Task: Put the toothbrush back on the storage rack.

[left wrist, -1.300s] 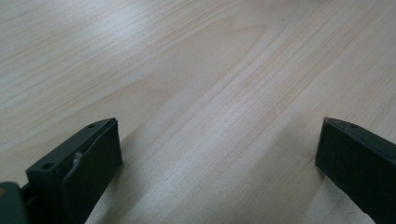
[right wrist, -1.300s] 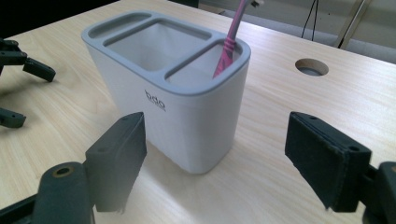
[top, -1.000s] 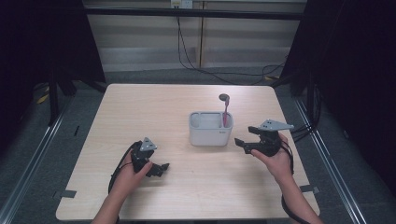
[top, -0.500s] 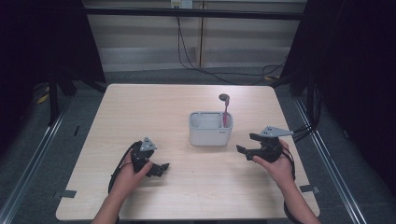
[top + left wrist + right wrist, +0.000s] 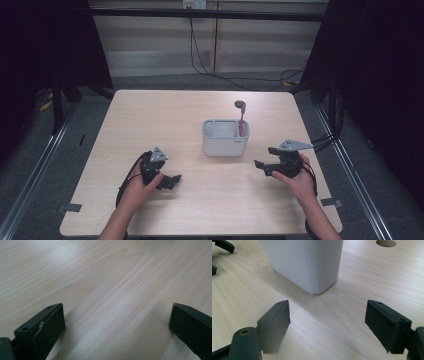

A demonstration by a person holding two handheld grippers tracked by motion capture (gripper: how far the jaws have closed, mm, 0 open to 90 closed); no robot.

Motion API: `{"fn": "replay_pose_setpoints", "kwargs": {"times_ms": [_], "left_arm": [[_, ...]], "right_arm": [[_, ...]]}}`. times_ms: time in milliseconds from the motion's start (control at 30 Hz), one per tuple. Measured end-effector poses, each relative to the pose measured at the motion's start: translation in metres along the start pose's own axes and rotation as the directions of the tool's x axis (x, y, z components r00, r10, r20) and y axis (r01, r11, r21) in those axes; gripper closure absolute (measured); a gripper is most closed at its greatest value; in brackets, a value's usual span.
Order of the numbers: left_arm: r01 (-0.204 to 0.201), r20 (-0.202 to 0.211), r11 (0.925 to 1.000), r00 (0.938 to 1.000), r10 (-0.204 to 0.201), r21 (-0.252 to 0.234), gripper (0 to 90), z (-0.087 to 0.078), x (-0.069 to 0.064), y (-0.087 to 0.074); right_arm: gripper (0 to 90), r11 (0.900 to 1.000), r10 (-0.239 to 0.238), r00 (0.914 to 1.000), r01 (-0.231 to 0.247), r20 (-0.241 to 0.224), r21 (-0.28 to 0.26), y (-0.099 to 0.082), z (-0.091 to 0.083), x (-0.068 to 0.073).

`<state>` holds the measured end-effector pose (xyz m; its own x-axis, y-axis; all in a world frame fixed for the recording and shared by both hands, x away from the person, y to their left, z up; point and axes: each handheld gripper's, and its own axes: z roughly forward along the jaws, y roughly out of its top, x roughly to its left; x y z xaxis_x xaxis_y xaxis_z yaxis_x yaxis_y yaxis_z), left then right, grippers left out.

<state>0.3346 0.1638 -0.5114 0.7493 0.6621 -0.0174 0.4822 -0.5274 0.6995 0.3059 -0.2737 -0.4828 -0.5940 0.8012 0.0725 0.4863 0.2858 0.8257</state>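
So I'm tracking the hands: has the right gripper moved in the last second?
Yes. The right gripper has dropped toward the person, away from the white holder.

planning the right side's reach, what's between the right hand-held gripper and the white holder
Nothing: only bare wooden table lies between the open right hand-held gripper and the white holder, as the right gripper view shows.

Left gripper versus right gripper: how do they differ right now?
The left gripper sits at the table's near left, far from the holder; the right gripper sits at the near right, close to the holder's corner. Beyond the left fingers lies bare wood; the right fingers point at the holder. Both are open, empty and hand-held low over the table.
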Motion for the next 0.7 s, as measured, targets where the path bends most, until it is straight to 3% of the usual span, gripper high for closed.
{"fn": "replay_pose_setpoints", "kwargs": {"times_ms": [700], "left_arm": [[0.002,0.001,1.0,1.0,-0.002,-0.001,0.0,0.0,0.0,0.0]], "right_arm": [[19.8,0.9987,0.005,1.0,-0.006,0.007,0.05,-0.019,-0.002,-0.01]]}}
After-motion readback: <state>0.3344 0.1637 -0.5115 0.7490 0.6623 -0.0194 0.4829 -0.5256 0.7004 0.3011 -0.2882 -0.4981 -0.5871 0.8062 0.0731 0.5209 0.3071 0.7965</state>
